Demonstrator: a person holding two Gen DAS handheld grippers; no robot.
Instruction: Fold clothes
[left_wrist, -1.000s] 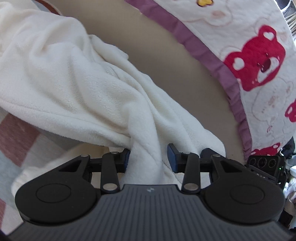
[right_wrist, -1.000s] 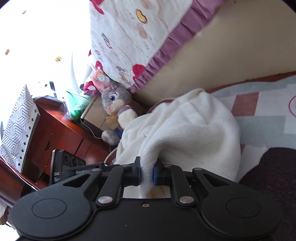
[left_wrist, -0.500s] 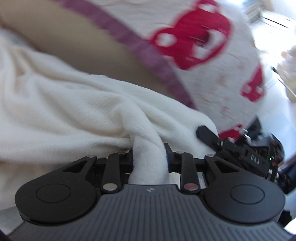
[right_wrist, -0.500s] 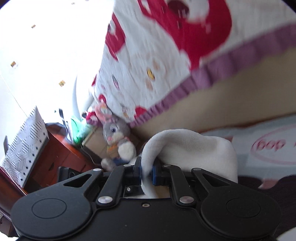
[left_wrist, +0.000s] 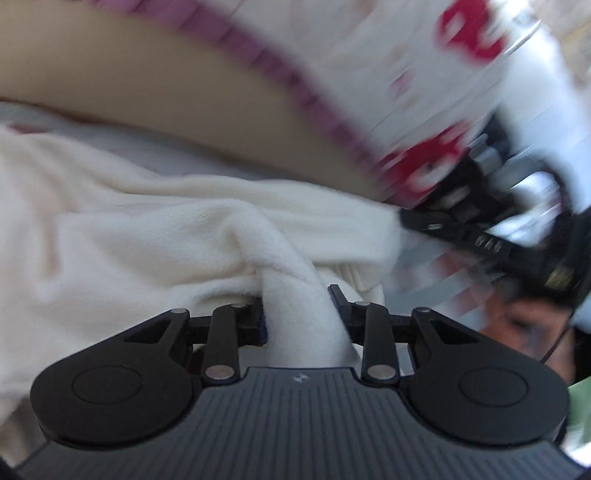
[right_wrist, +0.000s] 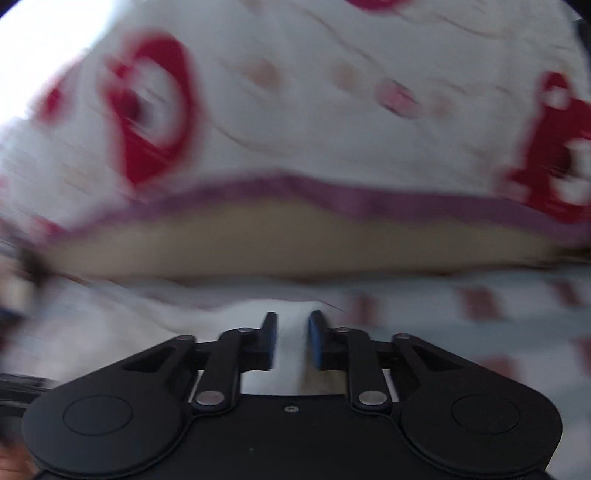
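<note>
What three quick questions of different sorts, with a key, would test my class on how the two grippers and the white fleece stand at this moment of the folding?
1. True or false: the left gripper has a fold of the white fleece between its fingers.
2. In the right wrist view, the right gripper is: A) clamped on a dark sock, B) parted, with its blue pads clear of the pale cloth, C) out of view.
3. Fill in: the quilt behind the fleece has red bears and a ______ border.

Key: 1 true. 2 B; its jaws have just been opening, and only pale cloth shows in the gap. 3 purple.
</note>
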